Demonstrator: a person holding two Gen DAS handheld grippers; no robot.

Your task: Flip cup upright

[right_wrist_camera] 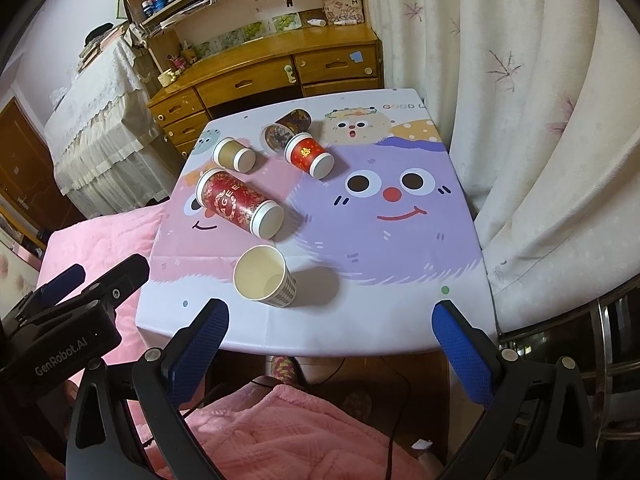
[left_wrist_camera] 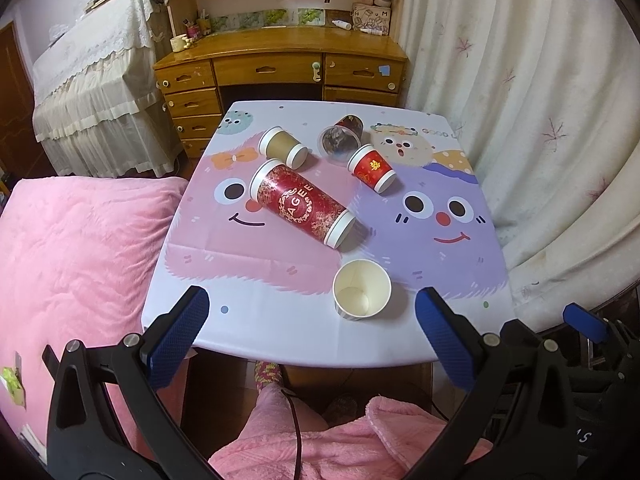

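Cup [left_wrist_camera: 362, 289] stands upright between the wide-open left claw [left_wrist_camera: 312, 332] tips.

1. My right gripper [right_wrist_camera: 326, 334] hangs over the table's [right_wrist_camera: 360, 332] near edge, blue pads [right_wrist_camera: 200, 344] spread wide, holding nothing.
2. A white cup [right_wrist_camera: 266, 276] stands upright just beyond it.
3. A big red cup [right_wrist_camera: 238, 204] lies on its side behind.
4. Farther back lie a brown cup [right_wrist_camera: 234, 154], small red cup [right_wrist_camera: 308, 156], clear cup [right_wrist_camera: 276, 138] and dark cup [right_wrist_camera: 296, 119].
5. The left gripper [right_wrist_camera: 76, 284] shows at my left edge.
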